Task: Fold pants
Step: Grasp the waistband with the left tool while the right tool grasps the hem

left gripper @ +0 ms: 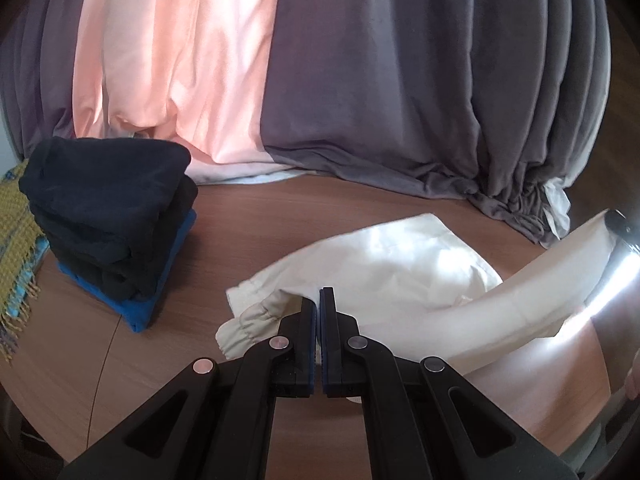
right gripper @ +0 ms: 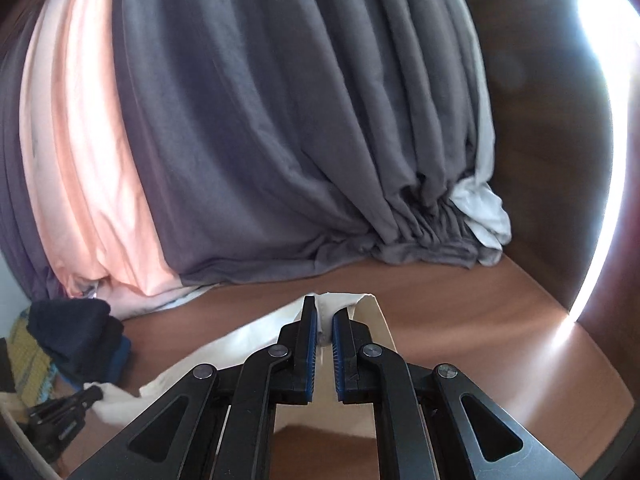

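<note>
Cream pants (left gripper: 380, 268) are lifted partly off the brown wooden table (left gripper: 248, 216). My left gripper (left gripper: 319, 298) is shut on a gathered elastic edge of the pants, which bunches to the left of its fingers. In the right wrist view my right gripper (right gripper: 324, 312) is shut on another cream edge of the pants (right gripper: 366, 320), with cloth pinched between the blue pads. The fabric spans between the two grippers. The right gripper (left gripper: 620, 228) shows at the right edge of the left wrist view, and the left gripper (right gripper: 76, 400) shows at lower left of the right wrist view.
A stack of folded dark clothes (left gripper: 112, 216) on a blue garment (left gripper: 136, 312) stands at the table's left. A yellow fringed blanket (left gripper: 16, 240) lies beyond it. Grey (left gripper: 400, 100) and pink (left gripper: 180, 60) drapery hangs along the back edge. Strong light comes from the right.
</note>
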The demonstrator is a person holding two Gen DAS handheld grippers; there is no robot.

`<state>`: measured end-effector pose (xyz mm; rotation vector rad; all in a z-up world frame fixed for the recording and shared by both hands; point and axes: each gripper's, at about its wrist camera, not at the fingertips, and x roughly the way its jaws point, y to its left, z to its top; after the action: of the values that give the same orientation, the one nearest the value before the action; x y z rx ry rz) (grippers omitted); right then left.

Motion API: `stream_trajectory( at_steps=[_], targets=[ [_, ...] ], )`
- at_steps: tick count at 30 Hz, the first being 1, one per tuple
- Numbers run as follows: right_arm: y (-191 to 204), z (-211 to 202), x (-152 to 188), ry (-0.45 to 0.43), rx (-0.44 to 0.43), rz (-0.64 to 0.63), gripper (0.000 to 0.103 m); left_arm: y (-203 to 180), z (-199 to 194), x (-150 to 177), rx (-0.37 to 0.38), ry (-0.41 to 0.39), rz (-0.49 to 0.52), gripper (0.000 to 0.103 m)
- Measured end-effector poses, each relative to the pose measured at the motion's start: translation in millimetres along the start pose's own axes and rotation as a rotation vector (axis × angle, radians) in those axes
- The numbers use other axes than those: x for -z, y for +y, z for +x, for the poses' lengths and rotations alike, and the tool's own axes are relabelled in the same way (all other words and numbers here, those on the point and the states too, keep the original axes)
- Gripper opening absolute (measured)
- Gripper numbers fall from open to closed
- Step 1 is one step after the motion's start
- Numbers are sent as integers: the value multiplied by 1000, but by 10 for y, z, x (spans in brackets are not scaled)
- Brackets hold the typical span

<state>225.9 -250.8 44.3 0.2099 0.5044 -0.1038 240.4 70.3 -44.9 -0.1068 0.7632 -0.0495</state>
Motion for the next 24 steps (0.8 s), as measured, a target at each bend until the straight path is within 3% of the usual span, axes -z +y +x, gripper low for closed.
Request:
stream_trajectory(
  at_steps=[10,24],
  targets=[
    [177,1041,-302,96,-55,-71,8,84,502,-337,-70,29,-38,4],
    [309,2556,-138,264,-75,-81,8,207,1573,-556,-149,173,-53,7]
  ],
)
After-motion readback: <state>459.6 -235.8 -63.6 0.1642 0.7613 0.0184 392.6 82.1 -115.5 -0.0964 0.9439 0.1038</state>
